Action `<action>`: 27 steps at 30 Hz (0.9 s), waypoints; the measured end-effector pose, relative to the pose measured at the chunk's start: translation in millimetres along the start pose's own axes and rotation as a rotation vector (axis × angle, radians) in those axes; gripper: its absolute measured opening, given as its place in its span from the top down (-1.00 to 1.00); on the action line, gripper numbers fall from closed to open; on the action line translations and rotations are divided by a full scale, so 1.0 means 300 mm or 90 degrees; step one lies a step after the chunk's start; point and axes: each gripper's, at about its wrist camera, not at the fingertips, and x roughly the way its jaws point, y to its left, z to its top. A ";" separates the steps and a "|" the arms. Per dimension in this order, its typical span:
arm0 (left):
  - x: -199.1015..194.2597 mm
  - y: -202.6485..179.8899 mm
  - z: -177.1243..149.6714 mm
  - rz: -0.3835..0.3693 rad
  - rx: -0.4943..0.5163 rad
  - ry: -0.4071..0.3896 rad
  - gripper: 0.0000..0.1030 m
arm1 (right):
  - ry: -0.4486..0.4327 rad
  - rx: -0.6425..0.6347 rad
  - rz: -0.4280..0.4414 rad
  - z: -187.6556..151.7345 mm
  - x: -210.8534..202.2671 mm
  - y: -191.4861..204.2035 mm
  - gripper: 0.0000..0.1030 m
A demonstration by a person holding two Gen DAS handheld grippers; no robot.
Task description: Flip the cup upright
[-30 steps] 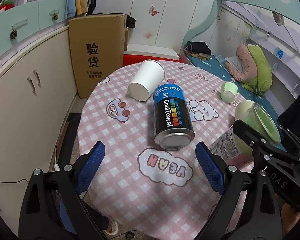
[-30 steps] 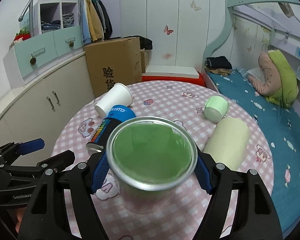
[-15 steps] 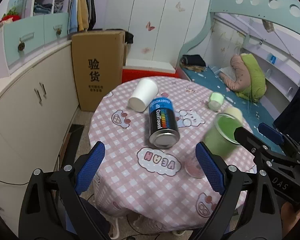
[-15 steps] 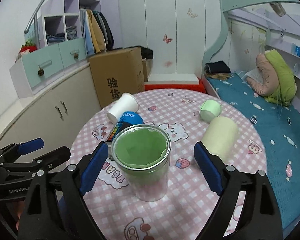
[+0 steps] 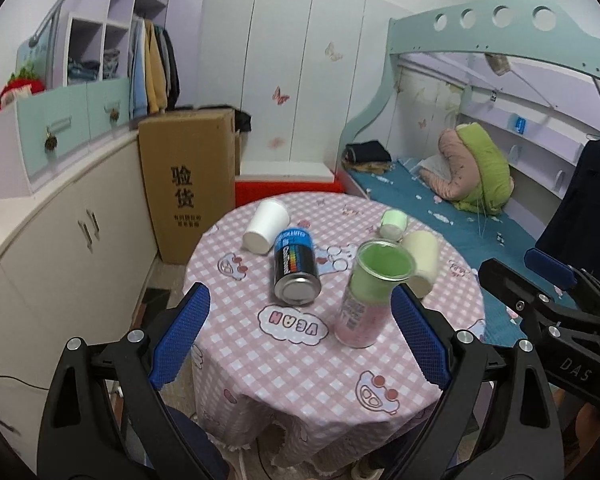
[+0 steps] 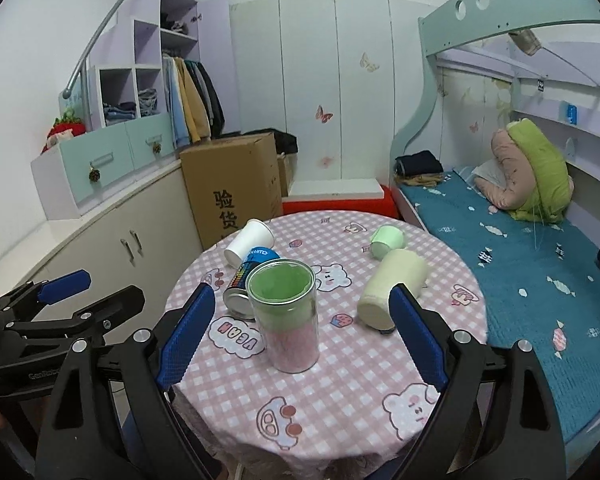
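A clear cup with a green and pink lining (image 6: 286, 316) stands upright, mouth up, on the round table with the pink checked cloth (image 6: 360, 380). It also shows in the left wrist view (image 5: 370, 296). My right gripper (image 6: 300, 340) is open and empty, drawn back from the cup toward the table's near edge. My left gripper (image 5: 300, 336) is open and empty, back from the table's near left edge. The right gripper's body shows in the left wrist view (image 5: 548, 300).
A blue and black can (image 5: 296, 266) lies on its side left of the cup. A white paper cup (image 5: 266, 220), a small green cup (image 5: 394, 222) and a cream cup (image 6: 394, 288) lie on their sides farther back. A cardboard box (image 5: 188, 188), cabinets and a bed surround the table.
The right gripper has let go of the green cup, which now stands on the table. Both grippers have pulled back and up from the table.
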 end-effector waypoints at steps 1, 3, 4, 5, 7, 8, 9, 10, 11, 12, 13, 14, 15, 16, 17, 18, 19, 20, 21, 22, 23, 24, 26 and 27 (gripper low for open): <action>-0.024 -0.010 0.002 0.002 0.004 -0.012 -0.80 | -0.008 0.001 0.001 0.001 -0.024 0.001 -0.66; -0.063 -0.024 0.008 0.008 0.010 -0.030 -0.80 | -0.023 0.001 0.002 0.004 -0.070 0.005 -0.66; -0.081 -0.029 0.010 0.011 0.013 -0.039 -0.80 | -0.030 0.001 0.002 0.003 -0.091 0.005 -0.66; -0.105 -0.037 0.015 0.014 0.015 -0.053 -0.80 | -0.036 0.000 0.001 0.003 -0.109 0.006 -0.66; -0.140 -0.047 0.018 0.021 0.020 -0.072 -0.83 | -0.050 -0.001 0.002 0.008 -0.153 0.011 -0.66; -0.160 -0.053 0.019 0.022 0.024 -0.083 -0.85 | -0.058 -0.002 0.002 0.007 -0.172 0.012 -0.66; -0.177 -0.055 0.019 0.022 0.026 -0.093 -0.85 | -0.068 -0.005 0.002 0.009 -0.195 0.017 -0.66; -0.194 -0.058 0.018 0.024 0.027 -0.102 -0.85 | -0.074 -0.007 0.001 0.009 -0.212 0.022 -0.66; -0.214 -0.063 0.017 0.027 0.028 -0.114 -0.86 | -0.080 -0.011 -0.001 0.009 -0.227 0.027 -0.66; -0.234 -0.068 0.014 0.030 0.029 -0.124 -0.86 | -0.091 -0.014 -0.002 0.007 -0.247 0.032 -0.66; -0.251 -0.073 0.015 0.030 0.030 -0.133 -0.86 | -0.097 -0.016 -0.002 0.006 -0.260 0.036 -0.66; -0.263 -0.074 0.017 0.030 0.029 -0.139 -0.86 | -0.101 -0.017 -0.003 0.002 -0.272 0.039 -0.66; -0.276 -0.076 0.018 0.030 0.028 -0.145 -0.86 | -0.107 -0.020 -0.006 0.000 -0.285 0.042 -0.66; -0.286 -0.077 0.019 0.029 0.027 -0.152 -0.86 | -0.111 -0.022 -0.008 -0.002 -0.293 0.044 -0.66; -0.292 -0.076 0.018 0.028 0.027 -0.155 -0.87 | -0.116 -0.024 -0.012 -0.004 -0.302 0.046 -0.66; -0.300 -0.080 0.019 0.026 0.028 -0.158 -0.87 | -0.120 -0.026 -0.012 -0.007 -0.311 0.049 -0.66; -0.303 -0.082 0.022 0.026 0.030 -0.160 -0.88 | -0.122 -0.025 -0.012 -0.007 -0.316 0.048 -0.66; -0.310 -0.087 0.021 0.026 0.032 -0.164 -0.88 | -0.123 -0.025 -0.010 -0.008 -0.321 0.047 -0.66; -0.314 -0.091 0.018 0.028 0.034 -0.168 -0.88 | -0.125 -0.024 -0.009 -0.010 -0.325 0.046 -0.66; -0.317 -0.097 0.018 0.033 0.037 -0.172 -0.89 | -0.127 -0.024 -0.008 -0.012 -0.328 0.045 -0.66; -0.322 -0.098 0.017 0.035 0.039 -0.175 -0.89 | -0.126 -0.023 -0.008 -0.013 -0.331 0.041 -0.66; -0.323 -0.102 0.017 0.037 0.040 -0.176 -0.88 | -0.126 -0.023 -0.008 -0.014 -0.332 0.040 -0.66; -0.325 -0.102 0.017 0.037 0.040 -0.177 -0.89 | -0.128 -0.023 -0.009 -0.015 -0.334 0.040 -0.66; -0.325 -0.104 0.016 0.037 0.039 -0.178 -0.89 | -0.128 -0.023 -0.008 -0.015 -0.334 0.040 -0.66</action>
